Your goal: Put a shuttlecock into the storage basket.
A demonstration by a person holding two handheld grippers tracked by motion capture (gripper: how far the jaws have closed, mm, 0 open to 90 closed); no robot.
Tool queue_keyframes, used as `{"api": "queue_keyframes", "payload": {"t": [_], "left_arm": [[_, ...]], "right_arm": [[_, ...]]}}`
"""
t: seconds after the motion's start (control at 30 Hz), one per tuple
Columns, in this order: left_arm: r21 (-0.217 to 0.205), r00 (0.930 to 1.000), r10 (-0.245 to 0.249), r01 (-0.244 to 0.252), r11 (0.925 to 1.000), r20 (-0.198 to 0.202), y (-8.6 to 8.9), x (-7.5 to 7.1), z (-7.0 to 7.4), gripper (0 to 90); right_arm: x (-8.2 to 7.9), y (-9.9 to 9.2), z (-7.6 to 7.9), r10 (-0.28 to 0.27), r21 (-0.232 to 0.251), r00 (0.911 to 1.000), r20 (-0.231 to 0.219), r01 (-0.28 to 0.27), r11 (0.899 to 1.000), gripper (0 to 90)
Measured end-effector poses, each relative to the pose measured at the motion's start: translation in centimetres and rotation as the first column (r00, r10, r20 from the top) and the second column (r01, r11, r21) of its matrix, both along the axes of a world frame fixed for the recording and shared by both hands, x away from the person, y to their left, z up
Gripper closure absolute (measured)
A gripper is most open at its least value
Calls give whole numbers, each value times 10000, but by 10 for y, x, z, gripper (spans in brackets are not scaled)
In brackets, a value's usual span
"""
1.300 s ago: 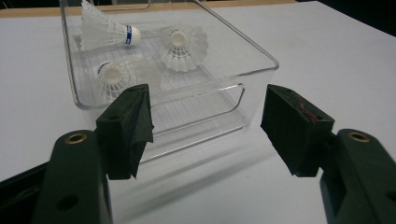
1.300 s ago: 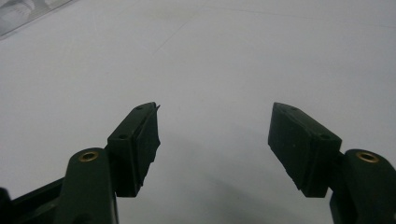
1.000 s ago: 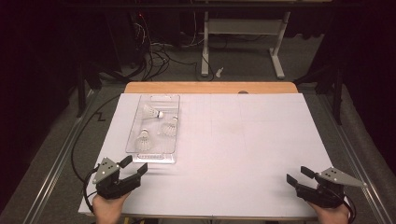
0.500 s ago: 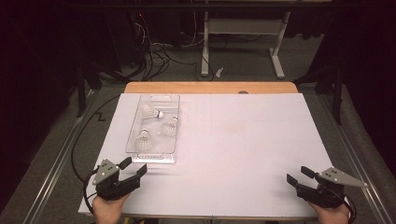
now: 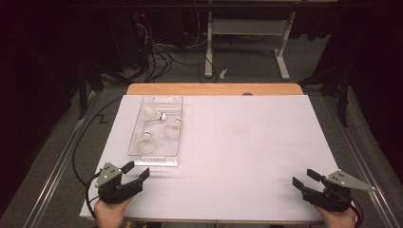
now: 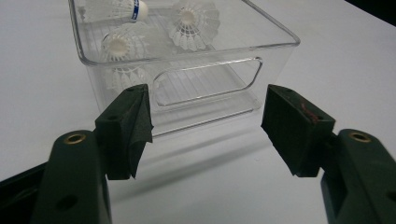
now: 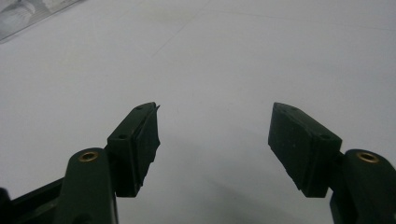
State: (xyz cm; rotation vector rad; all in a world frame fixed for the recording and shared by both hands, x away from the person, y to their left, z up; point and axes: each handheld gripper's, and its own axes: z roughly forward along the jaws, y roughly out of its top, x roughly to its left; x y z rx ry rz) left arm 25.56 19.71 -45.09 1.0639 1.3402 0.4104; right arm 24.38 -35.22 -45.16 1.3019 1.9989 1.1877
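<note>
The left gripper (image 5: 134, 173) sits at the tabletop's (image 5: 247, 142) near edge, jaws apart and aimed at the end wall of the clear tray (image 6: 275, 43), probably lined up to reach in or take the tray by its cut-out handle. Three shuttlecocks (image 5: 147, 142) lie inside the tray, kept together by its walls. The right gripper (image 7: 215, 135), jaws also apart, rests well away over bare tabletop, likely waiting. One shuttlecock (image 6: 119, 9) carries a blue band; no lettering is readable.
</note>
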Motion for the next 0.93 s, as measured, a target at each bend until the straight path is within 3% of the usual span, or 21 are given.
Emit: {"api": "queue_keyframes", "payload": {"t": [0.93], "left_arm": [[-63, 10000, -54, 54, 10000, 12, -1, -1, 0, 338]], "right_arm": [[1, -1, -1, -1, 12, 10000, 7, 1, 10000, 338]]}}
